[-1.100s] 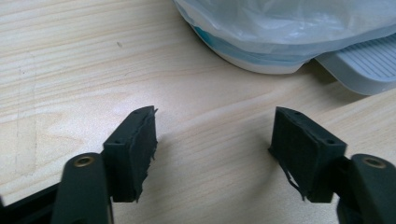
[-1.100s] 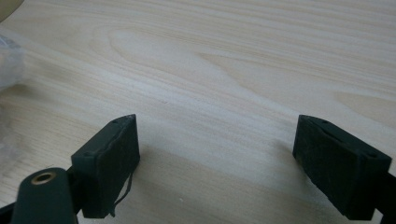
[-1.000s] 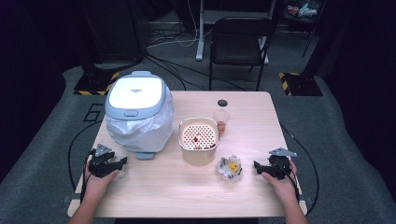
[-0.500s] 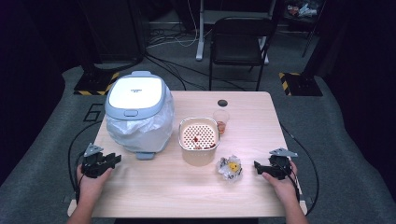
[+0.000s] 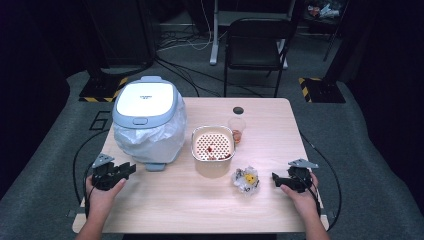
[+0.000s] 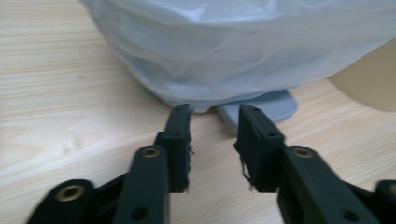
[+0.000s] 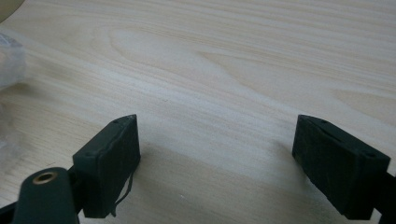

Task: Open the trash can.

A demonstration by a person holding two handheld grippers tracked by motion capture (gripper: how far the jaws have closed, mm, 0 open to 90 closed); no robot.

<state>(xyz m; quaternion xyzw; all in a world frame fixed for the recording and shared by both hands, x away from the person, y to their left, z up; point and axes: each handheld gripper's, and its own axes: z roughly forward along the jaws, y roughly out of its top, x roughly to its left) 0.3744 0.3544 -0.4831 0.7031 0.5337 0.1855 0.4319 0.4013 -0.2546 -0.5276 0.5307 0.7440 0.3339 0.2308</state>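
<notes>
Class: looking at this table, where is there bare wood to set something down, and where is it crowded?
Free: the near strip between the left hand-held gripper and the crumpled wrapper, and the far right corner beyond the plastic cup. Crowded: the middle, where the lined bin, perforated bowl and cup stand close together.

Perforated basket (image 5: 213,145) mid-table, plastic cup (image 5: 237,127) behind it, chair (image 5: 257,42) beyond table (image 5: 270,117).
</notes>
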